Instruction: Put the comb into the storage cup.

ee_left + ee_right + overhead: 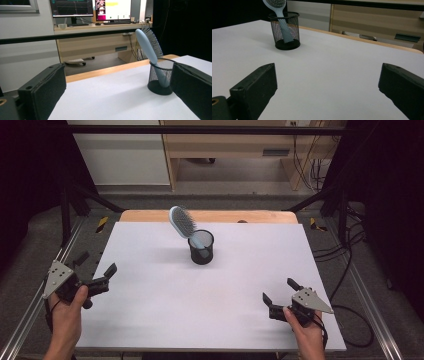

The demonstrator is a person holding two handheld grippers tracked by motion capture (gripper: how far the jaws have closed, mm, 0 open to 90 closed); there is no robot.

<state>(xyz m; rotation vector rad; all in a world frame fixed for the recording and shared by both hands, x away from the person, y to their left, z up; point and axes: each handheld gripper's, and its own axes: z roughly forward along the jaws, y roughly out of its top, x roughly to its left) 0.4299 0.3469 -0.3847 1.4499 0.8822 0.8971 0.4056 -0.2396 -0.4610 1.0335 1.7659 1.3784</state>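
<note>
Hairbrush (182, 221) stands handle-down in mesh cup (201, 248) mid-desk (150, 320), head leaning on rim. Left gripper (95, 270), right gripper (279, 293) at near corners, well apart from cup — fingers wide, holding nothing, likely resting.

- A wooden desk (100, 40) stands beyond the table, with two lit monitors (72, 7) on top.
- Grey floor (235, 190) below.
- Black cables (305, 165) hang beside the desk.
- A pale wall panel (120, 155) at left.

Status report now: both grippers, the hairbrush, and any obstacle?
Left gripper open, right gripper open, both empty at near table corners. Hairbrush handle-down in mesh cup, leaning left. Nothing in between.
</note>
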